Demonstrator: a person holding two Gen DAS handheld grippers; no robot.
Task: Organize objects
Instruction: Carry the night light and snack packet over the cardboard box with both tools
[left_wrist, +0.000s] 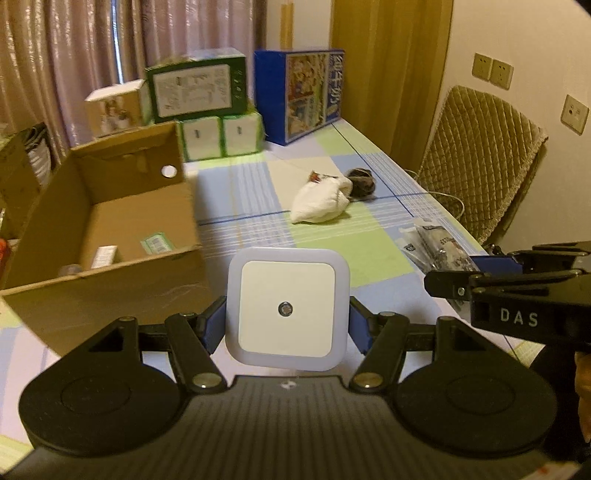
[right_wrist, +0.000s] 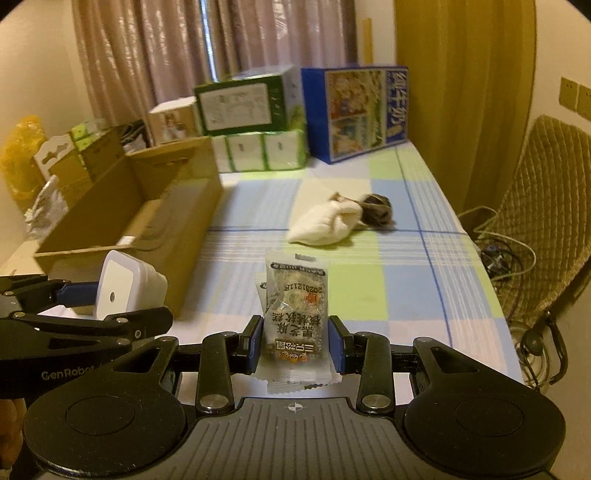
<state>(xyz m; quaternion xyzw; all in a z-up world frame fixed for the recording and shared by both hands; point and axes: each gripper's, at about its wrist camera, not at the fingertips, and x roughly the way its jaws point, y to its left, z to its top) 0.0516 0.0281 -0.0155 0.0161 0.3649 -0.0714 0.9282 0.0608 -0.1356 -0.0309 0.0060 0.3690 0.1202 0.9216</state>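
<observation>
My left gripper (left_wrist: 287, 321) is shut on a white square night light (left_wrist: 287, 309), held above the checked tablecloth just right of the open cardboard box (left_wrist: 51, 206). The same light (right_wrist: 123, 284) shows in the right wrist view, clamped in the left gripper (right_wrist: 110, 299) near the box's front corner (right_wrist: 184, 291). My right gripper (right_wrist: 295, 345) is shut on a stack of clear snack packets (right_wrist: 295, 314) with dark printing. In the left wrist view those packets (left_wrist: 439, 251) stick out from the right gripper (left_wrist: 480, 269) at the table's right edge.
Small items lie inside the box (left_wrist: 157, 242). A white cloth pouch (left_wrist: 321, 199) and a dark yarn ball (left_wrist: 364, 181) sit mid-table. Green-white cartons (left_wrist: 199, 88) and a blue carton (left_wrist: 299, 92) stand at the back. A quilted chair (left_wrist: 480, 155) stands right of the table.
</observation>
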